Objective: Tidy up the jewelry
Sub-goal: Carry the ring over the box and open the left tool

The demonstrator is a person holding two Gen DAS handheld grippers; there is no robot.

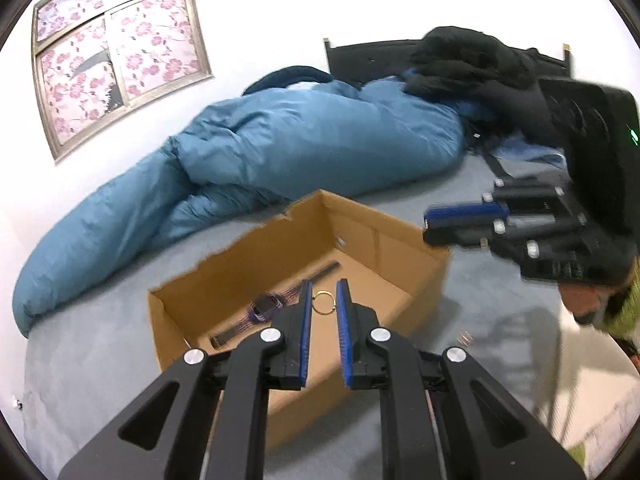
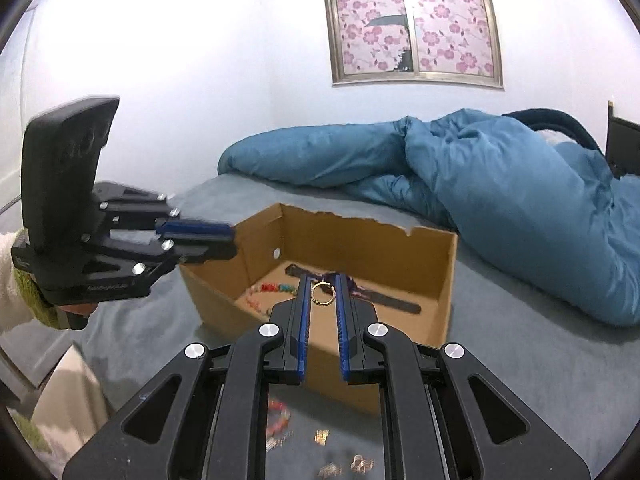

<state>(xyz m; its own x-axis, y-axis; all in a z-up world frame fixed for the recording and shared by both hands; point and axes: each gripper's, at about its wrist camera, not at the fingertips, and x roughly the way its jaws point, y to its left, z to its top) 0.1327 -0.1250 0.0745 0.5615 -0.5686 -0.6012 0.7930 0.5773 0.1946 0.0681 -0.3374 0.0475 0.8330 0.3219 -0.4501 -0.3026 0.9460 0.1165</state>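
An open cardboard box [image 1: 384, 240] [image 2: 372, 236] stands on the grey bed. Inside lie a purple watch [image 1: 266, 307], a gold ring [image 1: 322, 302] [image 2: 322, 293], a dark strap [image 2: 394, 304] and a coloured bead bracelet [image 2: 276, 289]. My left gripper [image 1: 324, 292] hovers over the box with its jaws slightly apart, the ring showing between them below; it also shows in the right wrist view [image 2: 208, 236]. My right gripper [image 2: 323, 286] hovers over the box, jaws slightly apart and empty; it shows in the left wrist view [image 1: 460, 224]. Loose small jewelry pieces [image 2: 320, 440] lie on the bed before the box.
A blue duvet [image 1: 280, 152] [image 2: 500, 184] lies bunched behind the box. A black garment [image 1: 472, 64] lies on a dark headboard at the back. A small metal clasp [image 1: 466, 337] lies on the sheet right of the box. A white wall with a flowered window [image 2: 412, 24] stands behind.
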